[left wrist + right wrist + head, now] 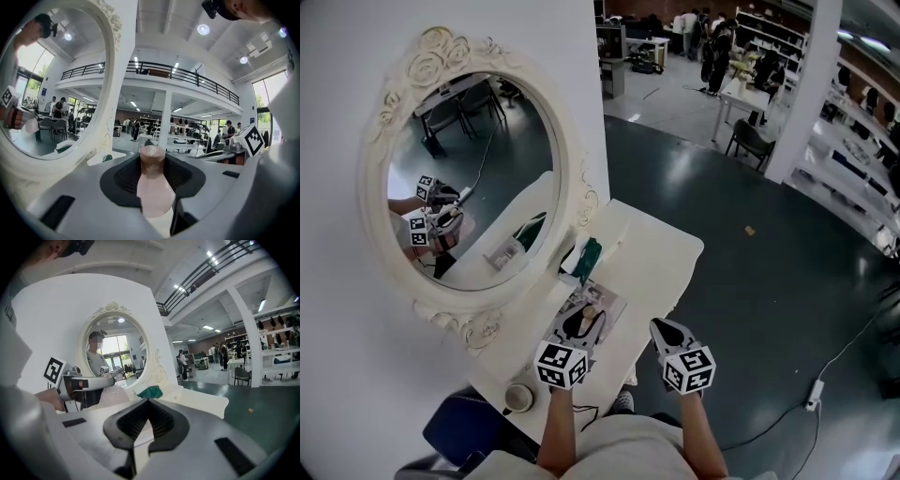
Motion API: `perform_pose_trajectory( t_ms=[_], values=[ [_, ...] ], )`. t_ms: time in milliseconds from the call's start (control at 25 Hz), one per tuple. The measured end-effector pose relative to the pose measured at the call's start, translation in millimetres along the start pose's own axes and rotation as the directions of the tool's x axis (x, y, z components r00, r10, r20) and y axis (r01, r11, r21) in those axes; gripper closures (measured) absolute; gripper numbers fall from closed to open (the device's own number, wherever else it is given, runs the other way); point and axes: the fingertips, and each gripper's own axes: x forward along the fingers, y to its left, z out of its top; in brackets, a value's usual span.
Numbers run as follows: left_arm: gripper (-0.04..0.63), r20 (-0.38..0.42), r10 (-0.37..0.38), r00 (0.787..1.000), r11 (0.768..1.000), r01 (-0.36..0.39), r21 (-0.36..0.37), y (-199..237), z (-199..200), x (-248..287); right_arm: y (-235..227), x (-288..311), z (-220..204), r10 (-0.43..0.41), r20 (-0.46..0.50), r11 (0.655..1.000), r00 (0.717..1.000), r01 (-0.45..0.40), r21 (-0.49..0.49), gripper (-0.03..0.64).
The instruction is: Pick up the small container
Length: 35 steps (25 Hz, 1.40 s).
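Holding the small container (153,187) in the left gripper (578,328). A pale pink little bottle with a brown cap, pinched from both sides by the dark pads (123,178). Jaws standing fairly wide around it. Cap end pointing away, fat end nearer the camera. Up over the white table (667,251), right above a sheet (605,305) with pictures on it. Hard to tell whether touching the sheet or just off it.

Nothing in the right gripper (664,330). Jaws pressed together, tips touching, no gap to see. Hanging just beside the left one, at the table's edge, with the dark floor (750,281) off to the right.

Past the sheet, a green thing (587,258) on the table, close to the big oval mirror (469,159). A white curly frame (431,52) all round the glass, set against a white wall (337,56). Inside the glass, both grippers again, small, with their black-and-white cubes (420,232).

At the near end of the table, a small round cup (518,397). Below that, a blue seat (455,429). Two bare arms reaching in from the bottom of the head view, one behind each gripper. Far back, a big hall with desks, shelves and people standing about.
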Motion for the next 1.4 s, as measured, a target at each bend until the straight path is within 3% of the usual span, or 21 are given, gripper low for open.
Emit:
perform_pose_trajectory(
  t_ms=[1400],
  values=[
    [0.436, -0.062, 0.023, 0.998, 1.0, -0.022, 0.012, 4.9, -24.0, -3.0, 18.5, 12.9, -11.9, 0.044, -0.043, 0.999, 0.998, -0.044, -0.014, 0.601]
  ],
)
